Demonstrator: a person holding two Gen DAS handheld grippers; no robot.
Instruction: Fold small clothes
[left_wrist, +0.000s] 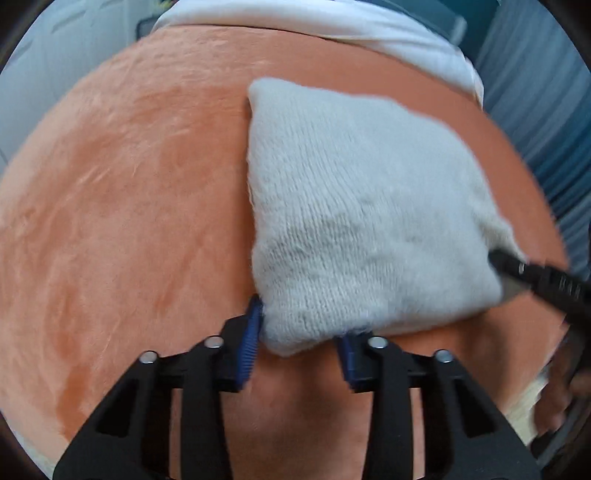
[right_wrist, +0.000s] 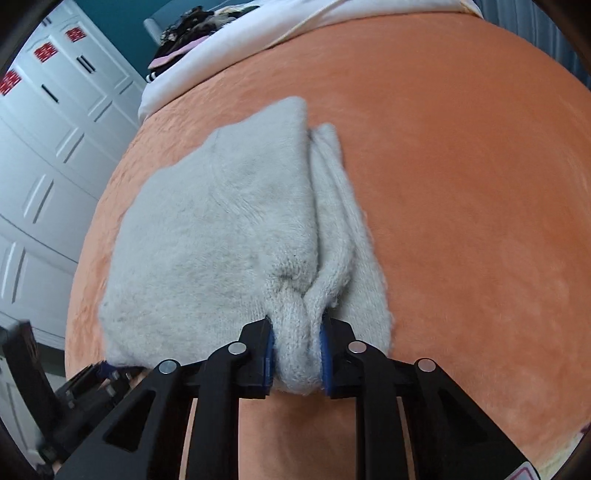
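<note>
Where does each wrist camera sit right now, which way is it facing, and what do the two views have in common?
Left wrist: rides the left claw, angled down at the near-left corner of the grey knit garment on the orange blanket; the right claw enters from the right.
Right wrist: rides the right claw, angled down at the garment's bunched near-right corner; the left claw shows lower left.
Shared: garment, blanket, white sheet behind, each other's claw.

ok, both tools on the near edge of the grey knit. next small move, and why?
Probably lift the near edge and carry it toward the far edge. Left tool and right tool each pinch a near corner of the grey knit garment, which lies flat on the orange blanket.
</note>
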